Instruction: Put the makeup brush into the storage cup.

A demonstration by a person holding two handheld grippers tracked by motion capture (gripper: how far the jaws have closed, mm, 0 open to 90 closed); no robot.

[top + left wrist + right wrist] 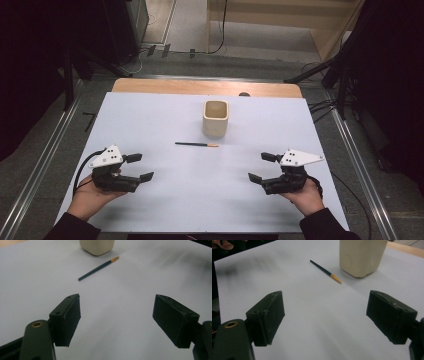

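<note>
A dark pencil-like stick with an orange tip (197,144) (98,268) (325,271) lies flat on the white table (150,115), just in front of a cream square cup (215,118) (97,246) (361,256) that stands upright. My left gripper (139,167) (117,320) rests near the table's front left, held by a hand, jaws wide apart with nothing between them. My right gripper (261,167) (325,318) sits at the front right, also open and empty. Both grippers are well short of the stick.
The white sheet covers a wooden table whose far edge (200,87) shows behind the cup. Dark stands (340,70) and cables (320,107) flank the table on the floor. Metal rails (45,165) run along both sides.
</note>
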